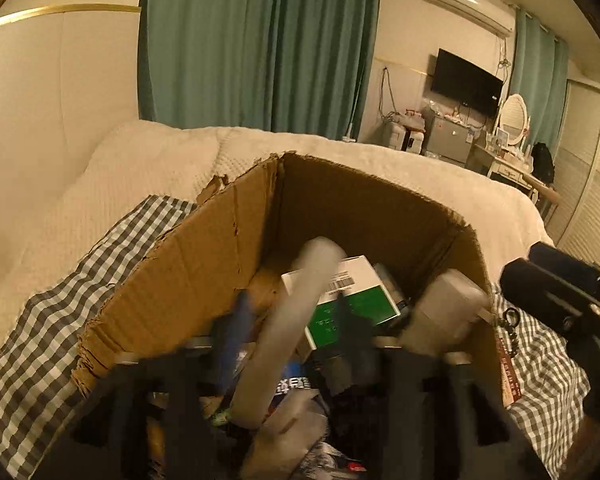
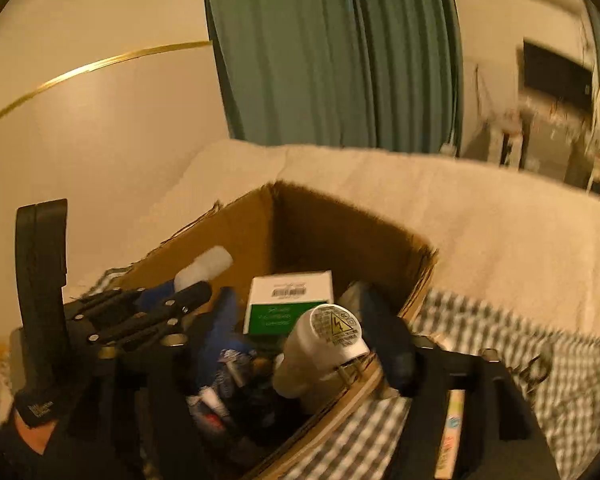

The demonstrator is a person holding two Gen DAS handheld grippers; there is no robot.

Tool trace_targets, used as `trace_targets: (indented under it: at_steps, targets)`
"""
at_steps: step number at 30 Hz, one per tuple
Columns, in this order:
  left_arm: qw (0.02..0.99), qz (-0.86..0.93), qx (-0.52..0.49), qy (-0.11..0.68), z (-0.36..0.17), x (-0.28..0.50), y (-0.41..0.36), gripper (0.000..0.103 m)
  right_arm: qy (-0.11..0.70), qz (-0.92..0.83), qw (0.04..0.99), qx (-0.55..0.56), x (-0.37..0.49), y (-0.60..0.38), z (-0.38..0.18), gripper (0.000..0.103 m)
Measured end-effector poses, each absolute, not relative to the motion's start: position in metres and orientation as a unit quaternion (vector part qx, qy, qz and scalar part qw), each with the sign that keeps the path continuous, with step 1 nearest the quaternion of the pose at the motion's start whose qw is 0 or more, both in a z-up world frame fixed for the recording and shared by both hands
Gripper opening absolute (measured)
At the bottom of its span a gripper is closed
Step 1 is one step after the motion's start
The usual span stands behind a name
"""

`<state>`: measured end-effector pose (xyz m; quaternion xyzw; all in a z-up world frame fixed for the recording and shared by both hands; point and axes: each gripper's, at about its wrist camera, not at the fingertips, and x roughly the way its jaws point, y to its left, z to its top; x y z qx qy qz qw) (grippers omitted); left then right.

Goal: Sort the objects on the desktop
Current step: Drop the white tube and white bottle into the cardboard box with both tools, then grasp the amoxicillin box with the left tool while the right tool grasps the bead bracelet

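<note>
Right wrist view: cardboard box (image 2: 340,236) with green-white carton (image 2: 290,304), both grippers' fingers (image 2: 224,320) released.

A: What's behind the bed (image 1: 380,168)?
B: Teal curtains (image 1: 260,48), cream walls, a wall air conditioner (image 1: 470,4).
A: Farther right?
B: A black television (image 1: 466,82) and a dressing table with an oval mirror (image 1: 514,118).

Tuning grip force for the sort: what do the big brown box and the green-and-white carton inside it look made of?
Brown box: corrugated cardboard, matte and raw; its top edges are torn and ragged and the walls creased. Green-and-white carton: probably thin printed paperboard, smooth finish; crisp folded edges, a barcode label on the white top. Blur leaves any gloss unclear.
</note>
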<state>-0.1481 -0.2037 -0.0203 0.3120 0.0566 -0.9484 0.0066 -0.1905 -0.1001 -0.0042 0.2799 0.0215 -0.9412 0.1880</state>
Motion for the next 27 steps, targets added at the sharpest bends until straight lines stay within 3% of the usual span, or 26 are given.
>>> trace_targets:
  at_steps: [3,4,13,19,27]
  targets:
    - [0.007,-0.954,0.295,0.055,-0.010,-0.139,-0.198,0.086,0.029,-0.947,0.171,0.272,-0.179,-0.088,0.002,0.068]
    - [0.010,-0.956,0.289,0.057,-0.007,-0.136,-0.196,0.089,0.027,-0.947,0.167,0.273,-0.176,-0.082,0.004,0.068]
    - [-0.001,-0.959,0.281,0.031,0.024,-0.100,-0.137,0.097,0.051,-0.956,0.072,0.280,-0.107,0.007,0.012,0.068]
    - [-0.049,-0.954,0.295,0.019,0.029,-0.073,-0.063,0.102,-0.002,-0.955,0.017,0.295,-0.074,0.075,-0.004,0.068]
    - [-0.122,-0.927,0.355,-0.010,-0.010,-0.075,0.024,0.102,-0.021,-0.953,-0.008,0.301,-0.059,0.126,-0.023,0.068]
